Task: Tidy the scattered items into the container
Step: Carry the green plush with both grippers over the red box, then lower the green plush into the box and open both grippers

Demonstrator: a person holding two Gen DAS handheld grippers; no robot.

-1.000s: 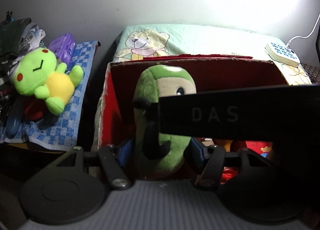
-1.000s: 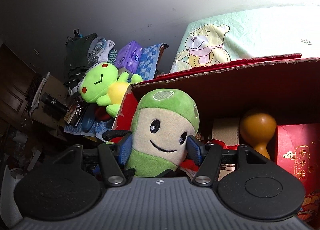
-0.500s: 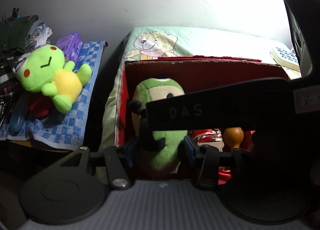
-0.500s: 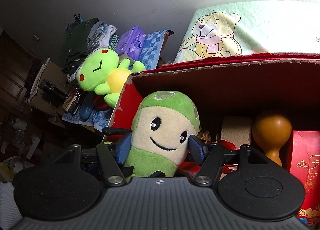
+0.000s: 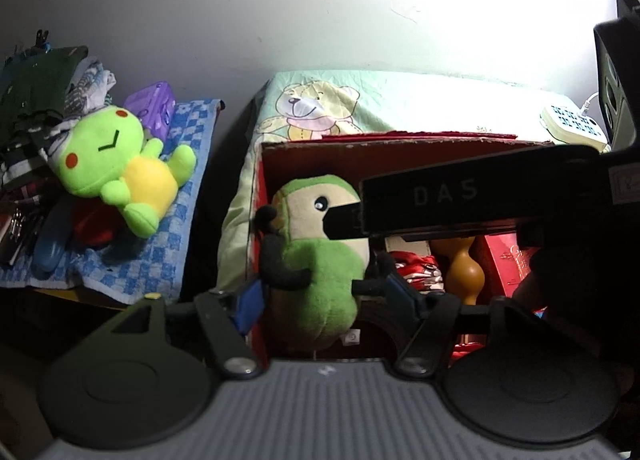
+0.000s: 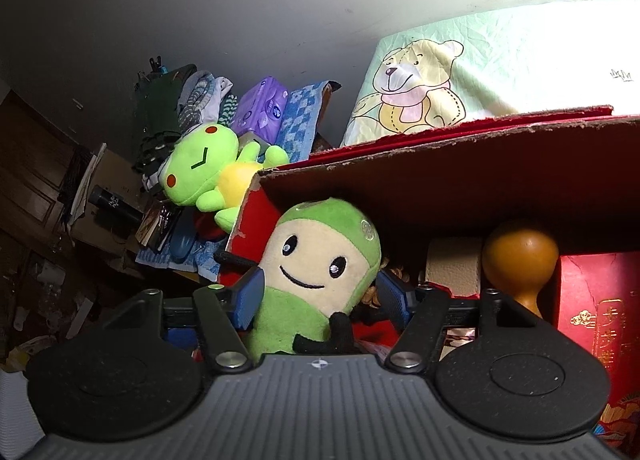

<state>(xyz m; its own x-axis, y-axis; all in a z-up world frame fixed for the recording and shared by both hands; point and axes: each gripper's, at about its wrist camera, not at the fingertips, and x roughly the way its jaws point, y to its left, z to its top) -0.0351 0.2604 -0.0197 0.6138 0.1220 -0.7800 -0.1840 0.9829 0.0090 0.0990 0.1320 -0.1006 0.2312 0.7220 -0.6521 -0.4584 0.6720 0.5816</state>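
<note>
A green and cream plush toy [image 5: 316, 284] stands at the left end of the red cardboard box [image 5: 400, 158]. My left gripper [image 5: 324, 296] straddles its body. Its jaws are opening; the blue pads [image 5: 250, 302] stand slightly off the fur, and only the toy's black arm reaches the right pad. In the right wrist view the toy [image 6: 316, 260] faces me between the jaws of my right gripper [image 6: 320, 296], which are closing, with the pads against its sides. The right gripper's black body [image 5: 480, 196] crosses the left wrist view and hides part of the toy's face.
A bright green frog plush [image 5: 112, 164] lies on a blue checked towel [image 5: 180, 196] left of the box, beside a purple tissue pack [image 6: 262, 104] and piled clothes. In the box are a wooden gourd [image 6: 520, 256] and a red gift box [image 6: 596, 300]. A bear-print cover [image 5: 312, 112] lies behind.
The left gripper's pads have spread apart from the green toy's body. The right gripper's black body has drawn back to the right, uncovering more of the toy's face. The right grip looks unchanged.
</note>
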